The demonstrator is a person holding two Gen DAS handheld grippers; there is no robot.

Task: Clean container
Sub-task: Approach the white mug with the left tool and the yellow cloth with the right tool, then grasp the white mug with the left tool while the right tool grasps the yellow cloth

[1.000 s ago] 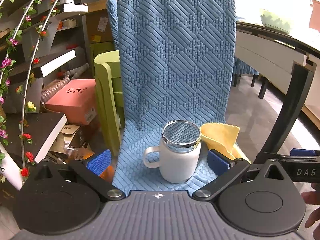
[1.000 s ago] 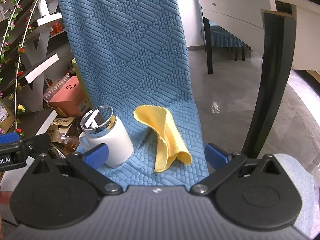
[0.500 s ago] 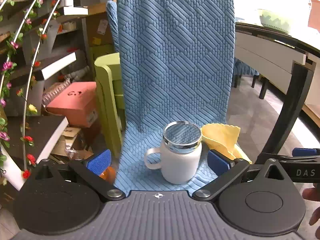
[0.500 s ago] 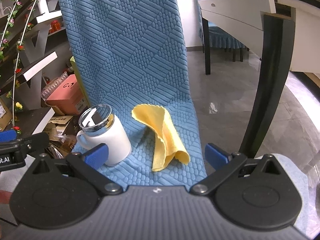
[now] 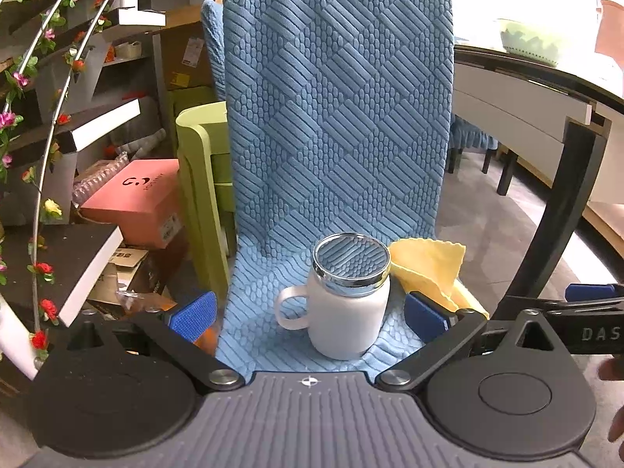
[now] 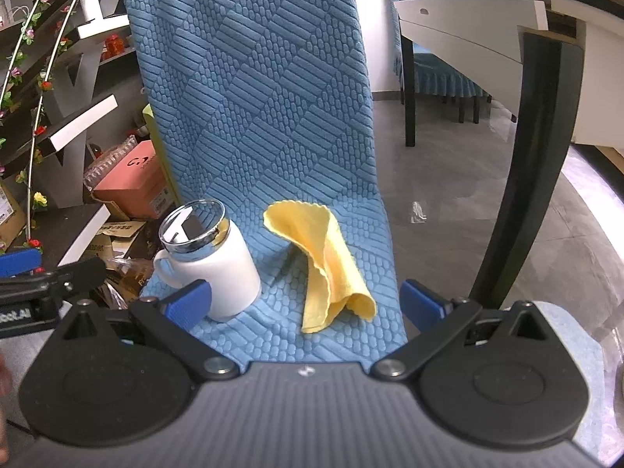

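The left gripper (image 5: 310,314) is level, its fingers spread wide either side of the white mug (image 5: 343,304). The right gripper (image 6: 304,302) is likewise wide and empty, facing the yellow cloth (image 6: 323,261) right of the mug.

Both views have drifted slightly; the white mug (image 5: 343,312) sits marginally higher in frame.

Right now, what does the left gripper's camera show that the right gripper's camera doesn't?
Only the left wrist view shows the green chairs and a bowl on the table. Only the right wrist view shows the whole yellow cloth, draped and folded. Both show the white mug with its mirrored lid on the blue chair cover, and both the left gripper and right gripper open.
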